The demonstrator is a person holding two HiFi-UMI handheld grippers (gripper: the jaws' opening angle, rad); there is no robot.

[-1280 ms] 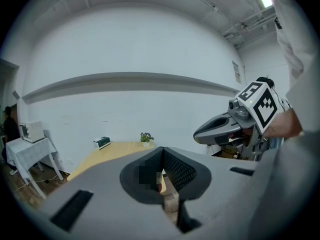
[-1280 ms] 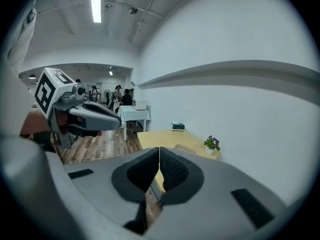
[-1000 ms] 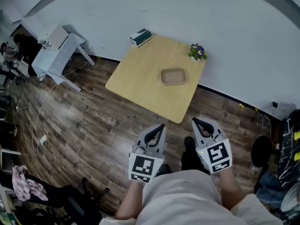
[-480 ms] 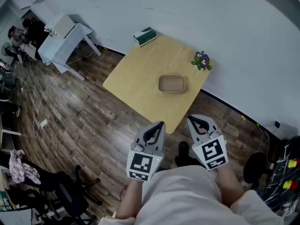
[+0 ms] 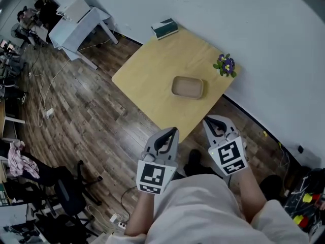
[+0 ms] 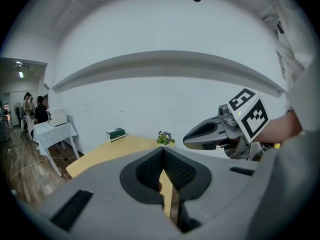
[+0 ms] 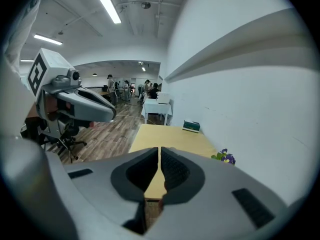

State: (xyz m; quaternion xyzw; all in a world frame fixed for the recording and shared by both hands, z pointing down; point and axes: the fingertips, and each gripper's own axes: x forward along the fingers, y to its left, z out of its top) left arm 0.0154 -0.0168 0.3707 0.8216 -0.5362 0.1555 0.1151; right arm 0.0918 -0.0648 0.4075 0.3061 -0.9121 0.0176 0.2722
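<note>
Both grippers are held in the air in front of the person, short of a light wooden table. My left gripper is shut, its pads pressed together with nothing between them. My right gripper is likewise shut and empty. Their tips hang near the table's closest corner, above the floor. On the table lie a shallow tan tray, a small pot of purple flowers and a green box. Each gripper shows in the other's view: the right gripper, the left gripper.
The table stands against a white wall on a wood-plank floor. A white side table with a white box stands at the left. Office chairs and people at desks are farther left. Cables run over the floor.
The table has drawn a little closer and shifted in the head view. Both grippers have kept their place before the person and stayed shut.
</note>
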